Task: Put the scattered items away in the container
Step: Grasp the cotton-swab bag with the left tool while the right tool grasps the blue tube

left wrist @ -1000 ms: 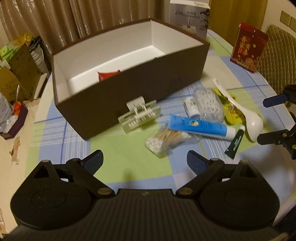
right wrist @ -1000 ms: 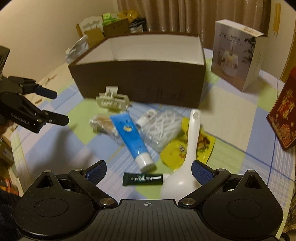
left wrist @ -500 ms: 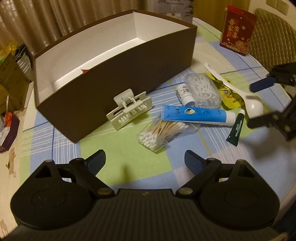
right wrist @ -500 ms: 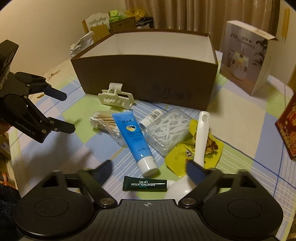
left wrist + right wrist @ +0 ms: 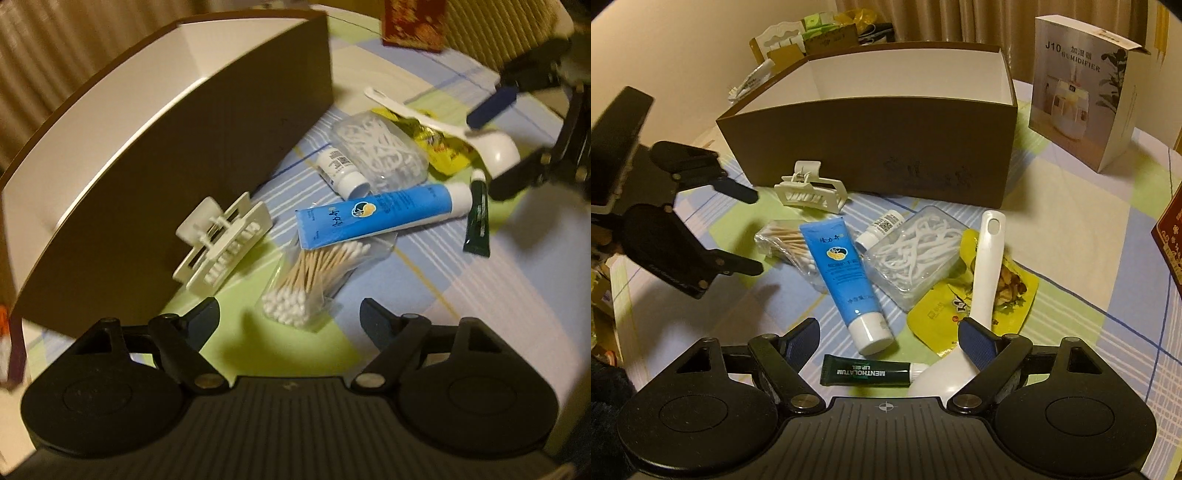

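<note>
step: approach, nothing picked | left tool [image 5: 288, 314] closing, empty, near cotton swabs [image 5: 314, 277] | right tool [image 5: 888, 338] apart, empty, over lip gel [image 5: 866, 371] | next: clamp, lift to box [image 5: 871, 147]

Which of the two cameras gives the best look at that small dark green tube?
The right wrist view: the small dark green lip gel tube lies close and sharp, its white lettering readable. In the left wrist view the same tube is farther, blurred, its lettering unreadable.

Dim warm indoor light — left view motion-blurred, perhaps; fisheye bends edges.
</note>
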Available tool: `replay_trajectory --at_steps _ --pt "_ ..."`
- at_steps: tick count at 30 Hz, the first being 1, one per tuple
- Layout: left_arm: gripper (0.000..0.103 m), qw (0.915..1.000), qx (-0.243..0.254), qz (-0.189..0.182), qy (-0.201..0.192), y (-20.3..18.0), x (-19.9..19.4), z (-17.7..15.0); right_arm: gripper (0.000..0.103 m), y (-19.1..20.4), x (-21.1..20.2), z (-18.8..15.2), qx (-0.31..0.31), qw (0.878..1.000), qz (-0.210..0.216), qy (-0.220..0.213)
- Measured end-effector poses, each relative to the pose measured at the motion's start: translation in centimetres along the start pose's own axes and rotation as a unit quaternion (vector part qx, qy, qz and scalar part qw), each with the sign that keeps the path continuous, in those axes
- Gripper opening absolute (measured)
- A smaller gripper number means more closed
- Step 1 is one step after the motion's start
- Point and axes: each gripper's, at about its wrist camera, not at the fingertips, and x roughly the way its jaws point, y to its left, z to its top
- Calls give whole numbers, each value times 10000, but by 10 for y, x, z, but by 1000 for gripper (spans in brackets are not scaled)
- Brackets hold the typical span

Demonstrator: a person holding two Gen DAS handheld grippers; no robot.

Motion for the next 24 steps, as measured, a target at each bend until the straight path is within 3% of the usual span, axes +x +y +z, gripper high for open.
replay_trajectory --at_steps 7,9,11,17,24 --pt "60 9986 321 -409 37 2 23 10 88 -5 -1 0 44 10000 77 15" --pt "41 9982 192 -576 27 5 24 11 88 -3 0 0 21 9999 130 29" --pt "32 9974 93 -711 34 7 23 9 69 -1 3 0 -19 9997 228 63" --pt "26 9972 -19 -734 125 11 11 -12 69 4 19 4 -49 9988 459 149" --pt "25 9972 -542 -401 309 25 -3 -40 67 15 42 18 -336 9974 589 229"
